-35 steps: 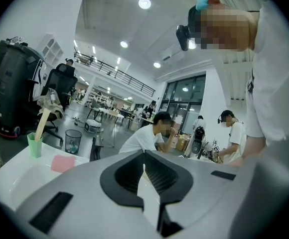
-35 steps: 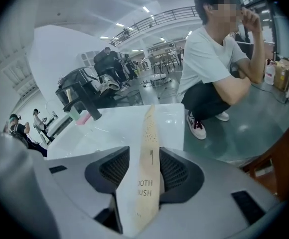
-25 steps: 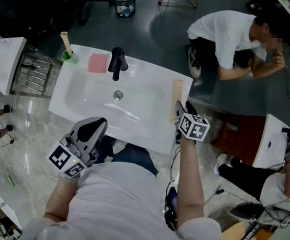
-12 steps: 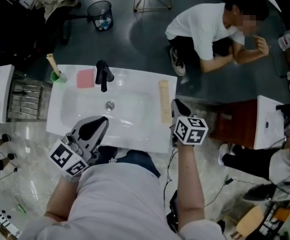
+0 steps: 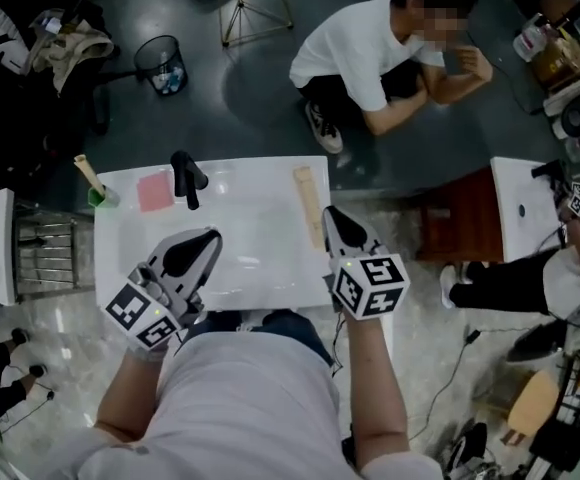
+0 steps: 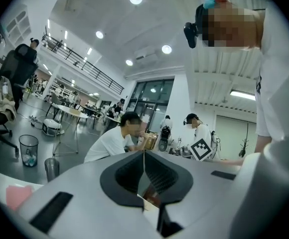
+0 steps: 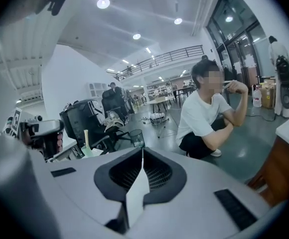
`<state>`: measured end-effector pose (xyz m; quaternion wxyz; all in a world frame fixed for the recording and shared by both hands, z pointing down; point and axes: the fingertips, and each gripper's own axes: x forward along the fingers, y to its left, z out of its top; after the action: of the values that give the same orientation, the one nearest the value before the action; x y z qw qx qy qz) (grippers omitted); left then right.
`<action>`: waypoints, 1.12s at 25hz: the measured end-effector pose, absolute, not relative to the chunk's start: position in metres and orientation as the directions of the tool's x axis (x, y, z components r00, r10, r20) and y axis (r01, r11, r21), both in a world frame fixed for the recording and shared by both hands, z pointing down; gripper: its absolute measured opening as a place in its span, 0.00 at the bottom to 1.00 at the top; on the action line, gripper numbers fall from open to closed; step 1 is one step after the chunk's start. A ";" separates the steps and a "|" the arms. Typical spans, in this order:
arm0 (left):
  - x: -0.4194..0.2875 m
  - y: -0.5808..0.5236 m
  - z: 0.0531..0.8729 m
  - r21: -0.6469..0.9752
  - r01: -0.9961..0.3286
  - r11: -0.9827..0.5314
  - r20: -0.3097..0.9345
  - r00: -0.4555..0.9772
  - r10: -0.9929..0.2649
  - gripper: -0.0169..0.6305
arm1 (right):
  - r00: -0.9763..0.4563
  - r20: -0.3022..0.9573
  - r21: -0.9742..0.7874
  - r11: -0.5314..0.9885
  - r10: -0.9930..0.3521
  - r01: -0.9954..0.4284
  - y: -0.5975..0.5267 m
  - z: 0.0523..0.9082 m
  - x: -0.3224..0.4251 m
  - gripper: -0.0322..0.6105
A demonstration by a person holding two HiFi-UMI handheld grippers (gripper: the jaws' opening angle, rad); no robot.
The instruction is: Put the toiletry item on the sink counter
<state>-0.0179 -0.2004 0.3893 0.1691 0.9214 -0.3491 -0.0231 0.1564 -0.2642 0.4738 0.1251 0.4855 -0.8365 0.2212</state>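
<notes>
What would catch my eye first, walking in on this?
The left gripper and right gripper, each bearing a square-marker cube, hover over the near edge of a white sink counter. The right one's jaws have just closed, empty. A wooden item lies along the counter's right side, and a person in a white shirt crouches beyond it.

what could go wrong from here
The wooden item lies along the counter's right rim; the right tongs, just closed on nothing, hover near it and could knock it off. The green cup stands at the back left corner, easy to tip.
</notes>
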 end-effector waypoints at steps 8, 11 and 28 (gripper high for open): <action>-0.001 -0.205 0.374 0.308 -0.550 -0.776 0.063 0.826 -0.560 0.05 | -0.463 0.331 -0.185 0.425 -0.822 -0.886 -0.232 0.410 0.147 0.09; 0.003 -0.205 0.369 0.304 -0.523 -0.796 0.056 0.844 -0.533 0.05 | -0.464 0.292 -0.164 0.435 -0.836 -0.886 -0.218 0.390 0.141 0.09; 0.029 -0.196 0.353 0.277 -0.411 -0.868 0.039 0.908 -0.417 0.05 | -0.409 0.129 -0.062 0.404 -0.904 -0.913 -0.167 0.325 0.135 0.09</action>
<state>0.0292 -0.1960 0.3534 0.1408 0.9665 -0.2143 -0.0111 0.1346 -0.1671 0.3250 0.0374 0.5425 -0.8369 0.0615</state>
